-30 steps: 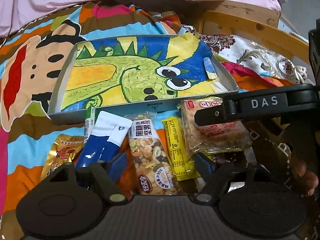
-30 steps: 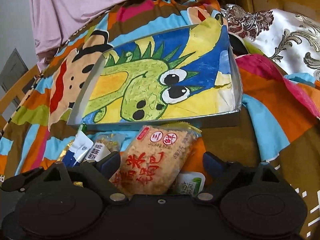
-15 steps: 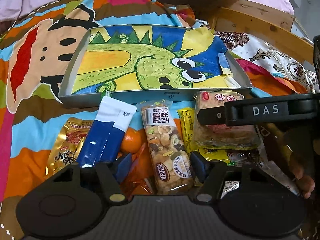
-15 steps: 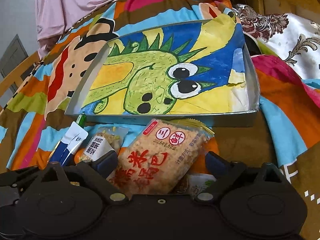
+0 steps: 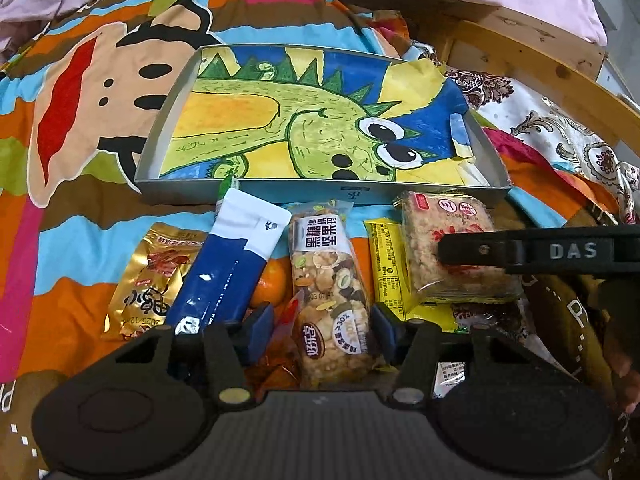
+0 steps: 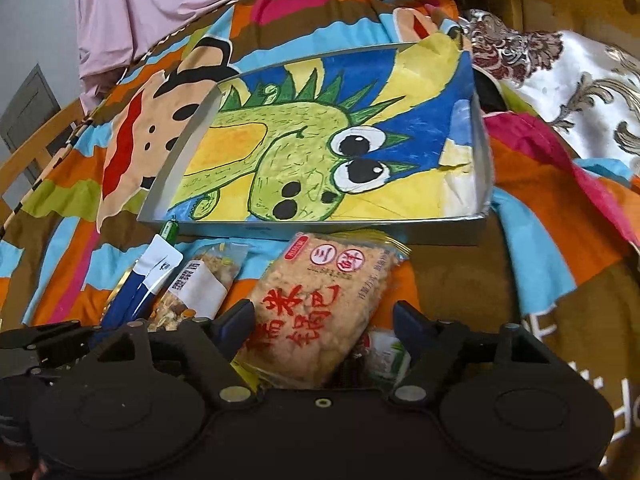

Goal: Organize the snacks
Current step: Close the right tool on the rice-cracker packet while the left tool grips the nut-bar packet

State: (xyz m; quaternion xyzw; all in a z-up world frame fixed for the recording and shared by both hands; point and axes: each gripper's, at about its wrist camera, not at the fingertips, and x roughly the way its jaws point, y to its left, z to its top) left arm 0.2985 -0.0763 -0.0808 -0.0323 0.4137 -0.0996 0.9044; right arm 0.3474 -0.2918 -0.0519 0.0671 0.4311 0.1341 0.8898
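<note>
- Two tongs work over a row of snacks on the colourful bedspread (image 5: 80, 216), just before the grey tray (image 5: 160, 120).
- Left tongs (image 5: 322, 324) are closing around the nut bar (image 5: 328, 288), pads not yet pressing.
- Right tongs (image 6: 324, 322) are closing around the rice cracker pack (image 6: 320, 304), apart from it.

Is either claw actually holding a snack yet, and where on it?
Neither yet. Closing left claw straddles the nut bar's near end; closing right claw straddles the rice cracker pack's near end.
</note>
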